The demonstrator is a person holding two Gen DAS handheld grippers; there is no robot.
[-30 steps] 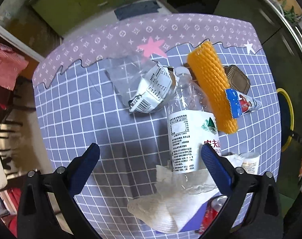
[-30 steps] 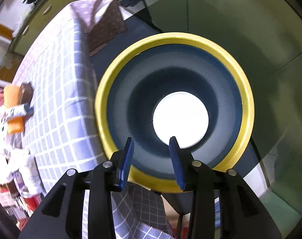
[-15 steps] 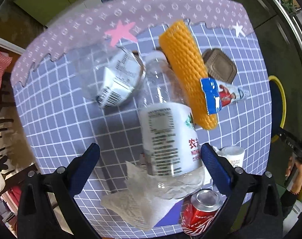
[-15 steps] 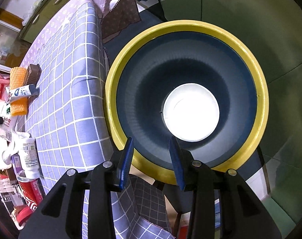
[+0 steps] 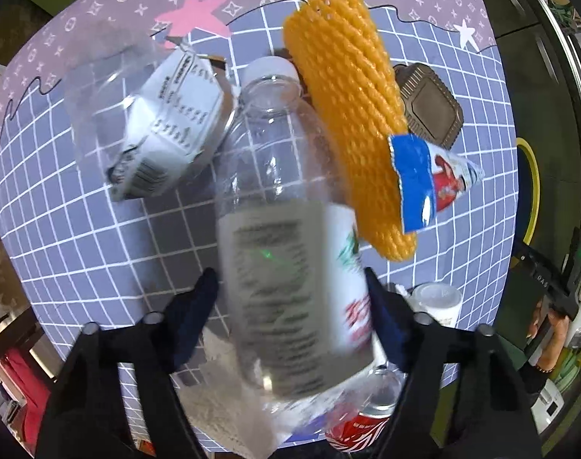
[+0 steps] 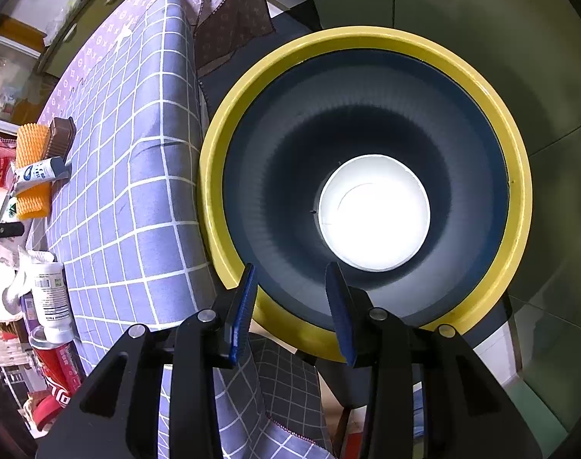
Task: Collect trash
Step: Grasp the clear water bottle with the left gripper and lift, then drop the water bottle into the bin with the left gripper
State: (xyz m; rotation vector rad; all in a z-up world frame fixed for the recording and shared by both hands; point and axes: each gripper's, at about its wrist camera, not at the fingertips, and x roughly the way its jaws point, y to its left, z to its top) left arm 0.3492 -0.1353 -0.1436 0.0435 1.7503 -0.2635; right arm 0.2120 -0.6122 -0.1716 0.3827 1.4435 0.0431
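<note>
Closer now than a second ago, the left gripper (image 5: pixel 290 298) has come down over the bottle (image 5: pixel 286 229), and its jaws have just been closing with the bottle between them. The pads sit at the label on each side. They look like they touch it, but the blur hides whether they squeeze yet.

The bottle lies on the table (image 5: pixel 99 237), cap away from the gripper, beside the orange net (image 5: pixel 348 114) and on top of a tissue (image 5: pixel 229 394). A can (image 5: pixel 363 428) peeks out under its base.

It looks empty — so it is light, smooth and slippery, and its thin sides will dent. The middle, at the label, is the best place to hold, with a soft squeeze.

The right gripper (image 6: pixel 292 306) hangs over the bin (image 6: pixel 229 153) with its fingers part way open and nothing in them — only a white plate (image 6: pixel 374 212) lies at the bottom.
</note>
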